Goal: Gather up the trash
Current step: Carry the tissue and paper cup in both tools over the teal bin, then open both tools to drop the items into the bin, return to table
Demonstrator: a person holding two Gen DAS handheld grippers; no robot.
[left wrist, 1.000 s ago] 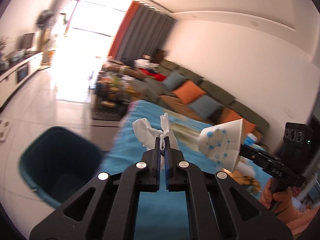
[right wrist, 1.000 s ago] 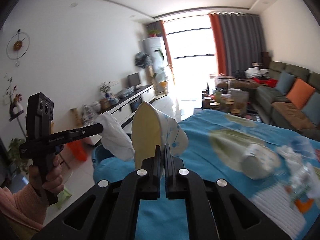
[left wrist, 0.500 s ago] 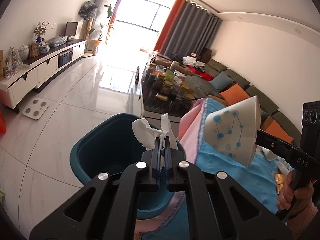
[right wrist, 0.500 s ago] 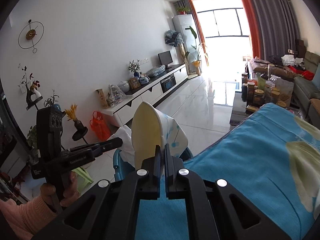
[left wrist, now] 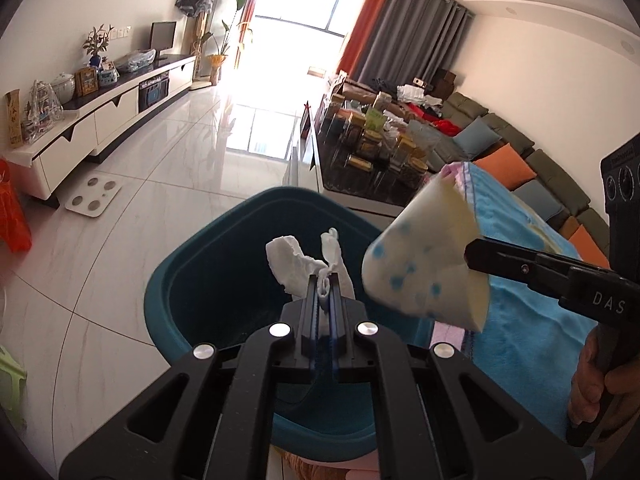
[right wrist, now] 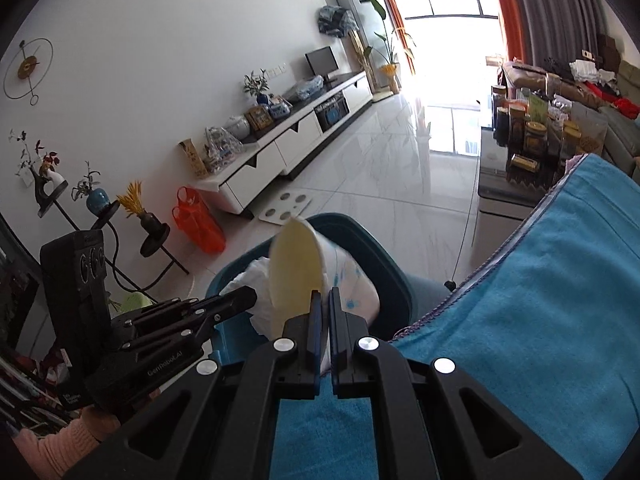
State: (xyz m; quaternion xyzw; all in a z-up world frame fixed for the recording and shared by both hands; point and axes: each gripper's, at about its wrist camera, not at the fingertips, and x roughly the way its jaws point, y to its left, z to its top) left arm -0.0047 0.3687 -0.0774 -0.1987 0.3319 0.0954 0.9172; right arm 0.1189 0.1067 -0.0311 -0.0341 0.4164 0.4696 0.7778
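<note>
Quick count: 2 grippers, left gripper [left wrist: 325,280] and right gripper [right wrist: 325,300]; 1 crumpled tissue [left wrist: 298,266]; 1 paper cup [left wrist: 424,276] w/ blue dots; 1 teal bin [left wrist: 200,280]; 1 blue cloth [right wrist: 540,300]; 1 white scale [left wrist: 93,198] on the floor; 1 orange bag [right wrist: 198,224]; 1 TV [right wrist: 321,60]; approx. a dozen jars [left wrist: 372,148], too crowded to count exactly.

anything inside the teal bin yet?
The teal bin shows only dark bare wall and floor where visible. The tissue and paper cup hang above it, both clamped, and hide part of the inside along with the left tool.
</note>
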